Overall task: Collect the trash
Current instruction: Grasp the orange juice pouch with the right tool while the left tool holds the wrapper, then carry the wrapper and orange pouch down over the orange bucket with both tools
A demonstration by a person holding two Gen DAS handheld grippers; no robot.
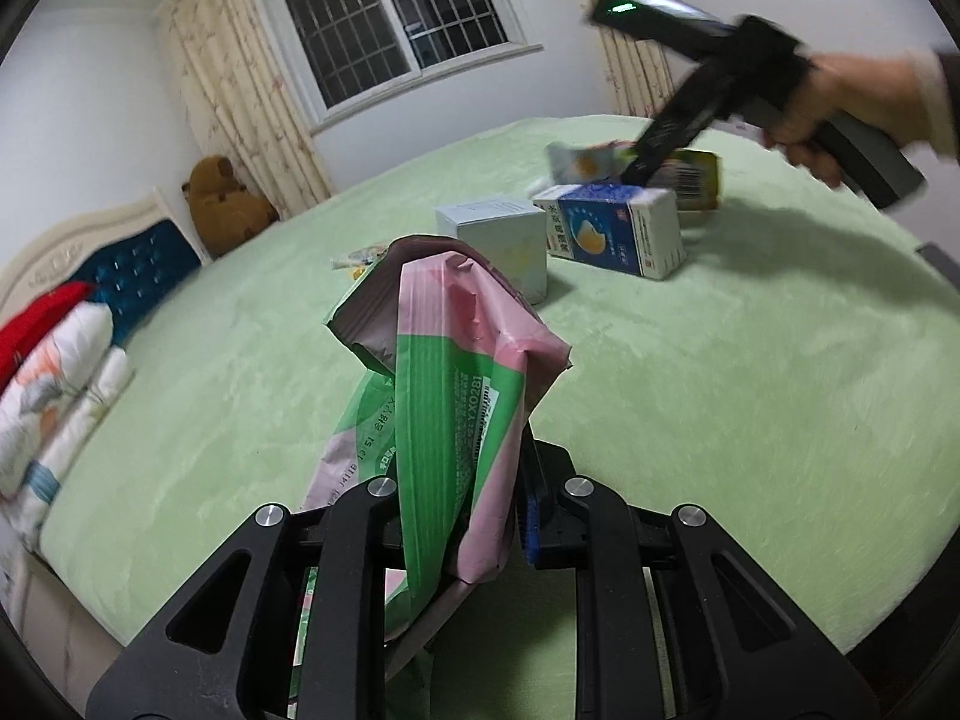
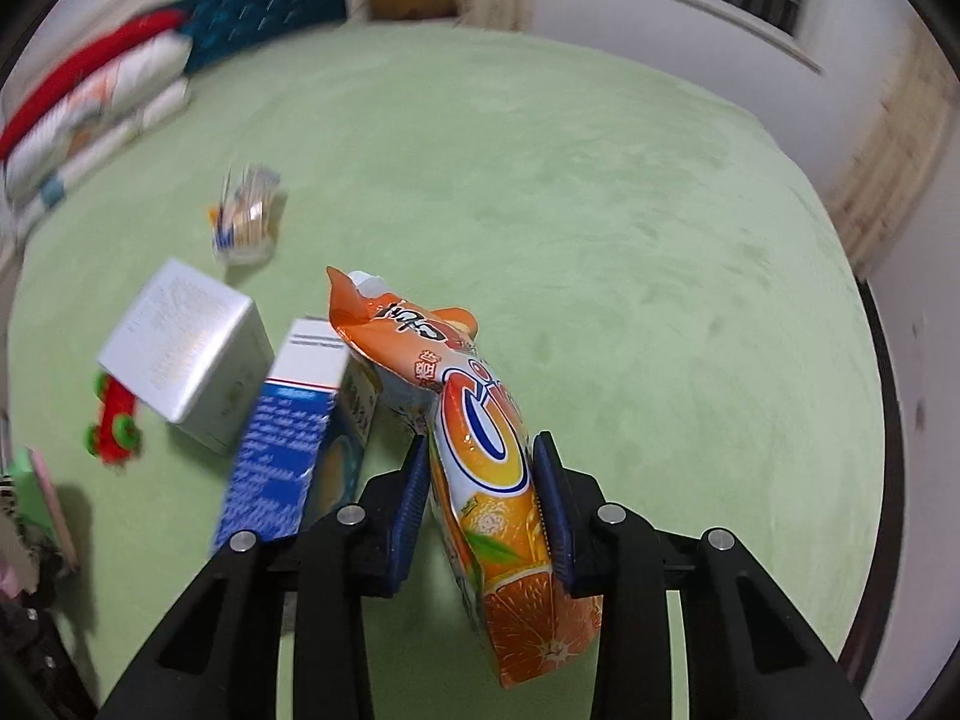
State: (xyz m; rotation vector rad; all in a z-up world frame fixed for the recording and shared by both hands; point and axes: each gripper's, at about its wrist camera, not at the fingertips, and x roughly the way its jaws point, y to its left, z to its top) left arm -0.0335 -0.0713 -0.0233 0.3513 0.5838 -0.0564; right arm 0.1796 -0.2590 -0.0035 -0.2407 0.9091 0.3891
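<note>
Two pieces of trash in hand, more left on the green bedspread (image 2: 600, 210).

Left gripper (image 1: 462, 516): fingers clamped on a crumpled pink-and-green wrapper (image 1: 444, 372), held up above the bed. Right gripper (image 2: 480, 504): blue pads pressed against both sides of an orange snack packet (image 2: 498, 468), torn top end pointing away, packet apparently lifted clear of the cover, though contact at its lower end hard to judge.

Left to gather, lying close together mid-bed: a blue-and-white carton (image 2: 288, 456) tipped on its side just beside the orange packet; a pale square box (image 2: 180, 354) next to it; a small clear wrapper (image 2: 246, 216) farther toward the pillows (image 2: 90, 108); a dark green-and-yellow box (image 1: 699, 180) behind the carton, seen only from the left wrist. Red-and-green toy (image 2: 114, 420) by the square box: probably not trash, hard to say.

No bin or bag visible in either view; drop-off place unknown. Judged roughly a third done: two items picked, none deposited, about four waiting.
</note>
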